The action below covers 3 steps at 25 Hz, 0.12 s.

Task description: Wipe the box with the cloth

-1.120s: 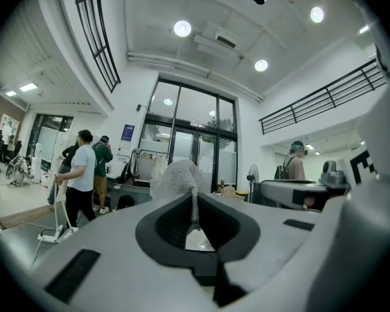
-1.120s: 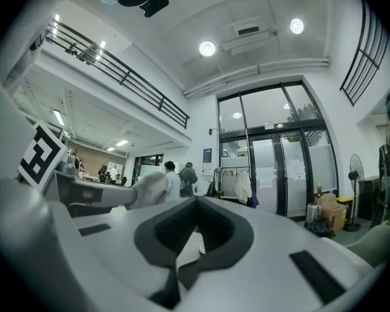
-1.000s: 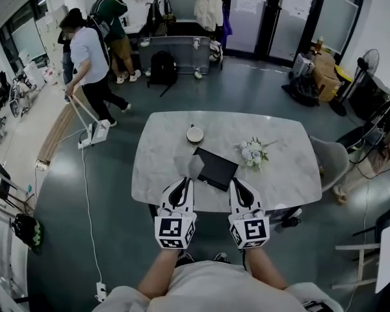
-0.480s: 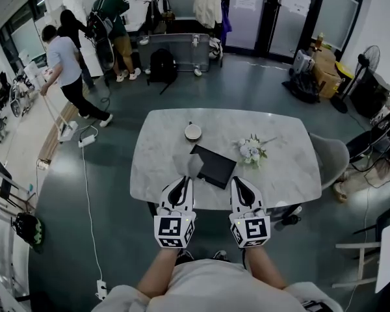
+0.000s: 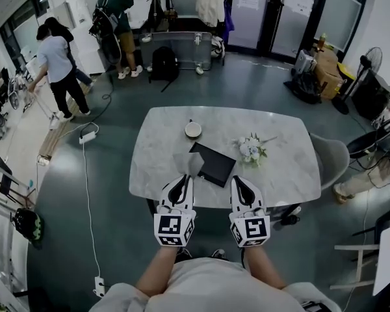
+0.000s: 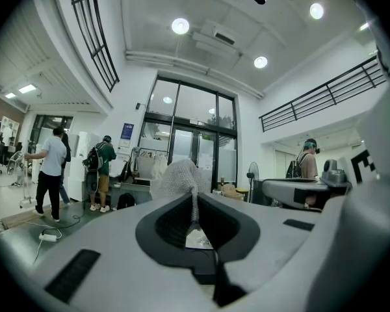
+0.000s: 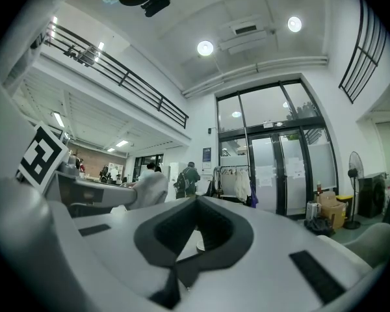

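A flat black box [image 5: 214,165] lies on the marble table [image 5: 279,174], near its front edge. My left gripper [image 5: 182,183] is shut on a grey mesh cloth [image 5: 188,164], which stands up from its tips just left of the box. In the left gripper view the cloth [image 6: 178,177] rises between the closed jaws of the left gripper [image 6: 194,199]. My right gripper [image 5: 240,183] hovers at the table's front edge, just right of the box's near corner. In its own view the right gripper [image 7: 196,201] is shut with nothing in it, and the cloth [image 7: 149,187] shows to its left.
A small bowl [image 5: 193,130] sits behind the box, and a bunch of white flowers [image 5: 251,151] lies to its right. A grey chair [image 5: 331,161] stands at the table's right end. People [image 5: 55,64] stand far back left, and a cable [image 5: 86,174] runs along the floor.
Both grippers and the cloth have stayed where they were. The people in the background walked farther left and back.
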Available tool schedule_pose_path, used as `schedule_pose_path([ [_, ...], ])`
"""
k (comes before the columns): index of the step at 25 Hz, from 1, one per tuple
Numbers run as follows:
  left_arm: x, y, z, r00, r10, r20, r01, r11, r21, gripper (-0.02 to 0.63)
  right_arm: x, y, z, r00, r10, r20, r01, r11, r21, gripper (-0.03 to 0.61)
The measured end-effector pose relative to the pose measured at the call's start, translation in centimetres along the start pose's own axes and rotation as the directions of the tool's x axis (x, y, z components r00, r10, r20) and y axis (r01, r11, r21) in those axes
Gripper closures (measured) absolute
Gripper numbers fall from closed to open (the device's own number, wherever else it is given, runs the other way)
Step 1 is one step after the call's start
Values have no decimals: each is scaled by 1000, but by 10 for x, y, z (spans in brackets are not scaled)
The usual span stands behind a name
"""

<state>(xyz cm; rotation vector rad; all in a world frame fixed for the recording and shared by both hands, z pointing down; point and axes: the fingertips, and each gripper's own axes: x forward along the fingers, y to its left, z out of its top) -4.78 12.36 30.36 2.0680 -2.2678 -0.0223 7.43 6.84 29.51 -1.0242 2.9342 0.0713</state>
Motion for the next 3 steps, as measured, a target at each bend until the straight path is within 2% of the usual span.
schedule_pose_path([
  [3,1,-1,1,1000,0,2,0,1000,-2,575,1,0,0,1000,4,-2,-4,1000,2,554],
])
